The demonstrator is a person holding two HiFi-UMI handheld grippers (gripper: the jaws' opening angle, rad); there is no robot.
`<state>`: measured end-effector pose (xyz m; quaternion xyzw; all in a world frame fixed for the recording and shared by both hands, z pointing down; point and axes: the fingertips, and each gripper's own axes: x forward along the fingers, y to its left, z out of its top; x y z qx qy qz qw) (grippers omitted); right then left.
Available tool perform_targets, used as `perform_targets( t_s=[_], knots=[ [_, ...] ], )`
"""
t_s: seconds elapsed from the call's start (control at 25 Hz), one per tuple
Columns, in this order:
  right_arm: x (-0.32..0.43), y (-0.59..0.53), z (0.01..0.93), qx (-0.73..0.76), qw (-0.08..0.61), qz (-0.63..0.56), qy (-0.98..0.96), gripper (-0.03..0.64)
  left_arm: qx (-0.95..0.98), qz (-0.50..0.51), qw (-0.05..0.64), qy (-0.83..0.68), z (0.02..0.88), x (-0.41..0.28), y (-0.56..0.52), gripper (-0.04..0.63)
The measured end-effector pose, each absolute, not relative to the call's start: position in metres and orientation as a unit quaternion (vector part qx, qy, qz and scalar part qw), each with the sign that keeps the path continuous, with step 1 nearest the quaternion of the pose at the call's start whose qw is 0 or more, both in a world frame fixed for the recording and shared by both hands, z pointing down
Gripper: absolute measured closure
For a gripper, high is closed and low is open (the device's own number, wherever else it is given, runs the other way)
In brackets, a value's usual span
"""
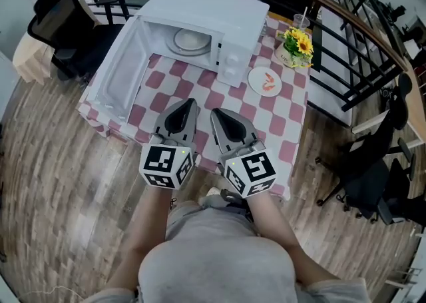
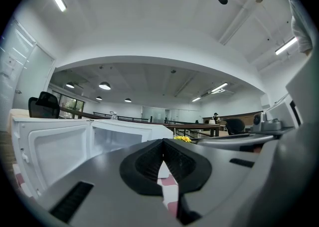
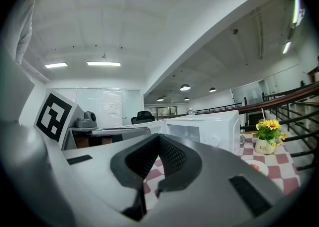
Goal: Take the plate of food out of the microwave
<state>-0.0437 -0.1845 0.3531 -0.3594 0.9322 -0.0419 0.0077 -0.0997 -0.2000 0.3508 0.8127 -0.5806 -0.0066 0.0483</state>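
Two hand-held grippers wait at the near edge of a bench (image 1: 202, 87) covered in a pink-and-white checked cloth. They face a white box-shaped microwave oven (image 1: 223, 18) whose door (image 1: 123, 72) hangs wide open on its left side.

Both the left hand-held gripper (image 1: 191, 103) and the right hand-held gripper (image 1: 214, 112) have their dark ribbed pads pressed together, and neither holds anything.

The small round white plate with orange-red food (image 1: 265, 82) lies outside the oven. It sits flat on the cloth, just beside the microwave's right front corner and near a white pot of yellow flowers (image 1: 297, 44).

From the grippers, the plate lies ahead and to the right, so the right one is nearer, with bare cloth between them. Straight ahead, slightly left, the oven cavity shows only a pale round disc (image 1: 190, 40) with nothing visible on it, probably the turntable.

By this layout, the removal appears to be already done.
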Motion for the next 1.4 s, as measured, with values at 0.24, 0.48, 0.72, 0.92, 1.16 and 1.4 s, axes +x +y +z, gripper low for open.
perform_targets(
  t_s=[0.24, 0.48, 0.72, 0.92, 1.16, 1.4],
  knots=[
    [-0.046, -0.186, 0.355, -0.360, 0.007, -0.036, 0.932, 0.592, 0.804, -0.016, 0.058, -0.591, 0.356, -0.112, -0.208, 0.594],
    [-0.051, -0.199, 0.360, -0.372, 0.008, -0.039, 0.928, 0.592, 0.811, -0.022, 0.057, -0.582, 0.358, -0.120, -0.224, 0.592],
    [-0.063, -0.222, 0.357, -0.388, 0.007, -0.036, 0.921, 0.594, 0.825, -0.017, 0.067, -0.561, 0.360, -0.127, -0.251, 0.591],
    [-0.075, -0.243, 0.357, -0.397, 0.003, -0.035, 0.917, 0.592, 0.834, -0.014, 0.085, -0.544, 0.366, -0.135, -0.274, 0.565],
    [-0.091, -0.266, 0.364, -0.401, -0.007, -0.035, 0.915, 0.592, 0.838, -0.014, 0.115, -0.533, 0.378, -0.152, -0.304, 0.532],
    [-0.100, -0.287, 0.370, -0.409, -0.014, -0.037, 0.912, 0.592, 0.843, -0.006, 0.159, -0.514, 0.395, -0.161, -0.331, 0.494]
  ],
)
